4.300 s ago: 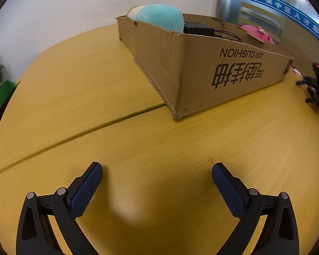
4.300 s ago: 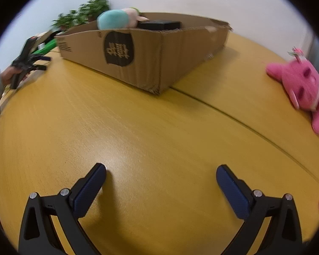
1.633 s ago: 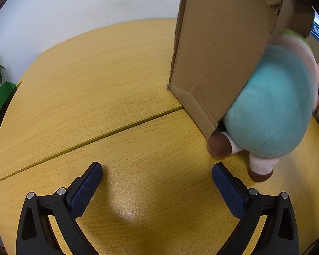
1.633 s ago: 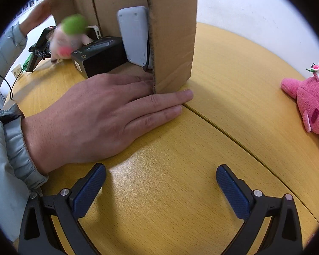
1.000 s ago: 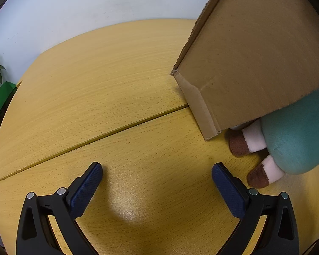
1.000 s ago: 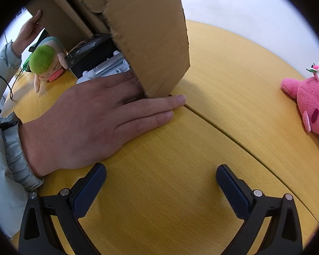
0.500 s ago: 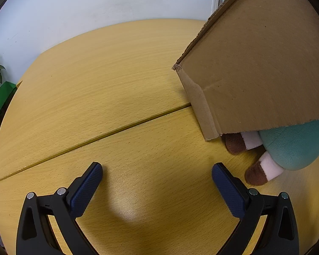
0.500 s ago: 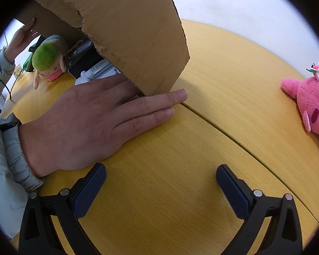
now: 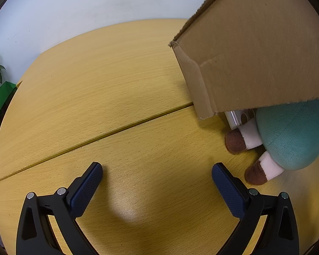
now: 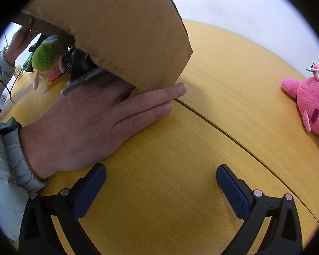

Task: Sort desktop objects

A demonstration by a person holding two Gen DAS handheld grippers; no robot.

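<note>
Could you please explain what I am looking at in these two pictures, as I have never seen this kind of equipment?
There is no robot here. A person works with two hand-held two-finger grippers, each carrying a wide-angle camera that looks forward along its fingers. One picture comes from the left gripper, the other from the right gripper. Both are open and hold nothing; they sit low over the yellow wooden table.

The person's bare hands are tipping a brown cardboard box. One hand lies flat on the table at the box's lower edge; the other hand grips the far side.

Things spill from under the box: a teal plush doll with green hair and brown feet, a black box and a white device. A pink plush toy lies apart on the table.
</note>
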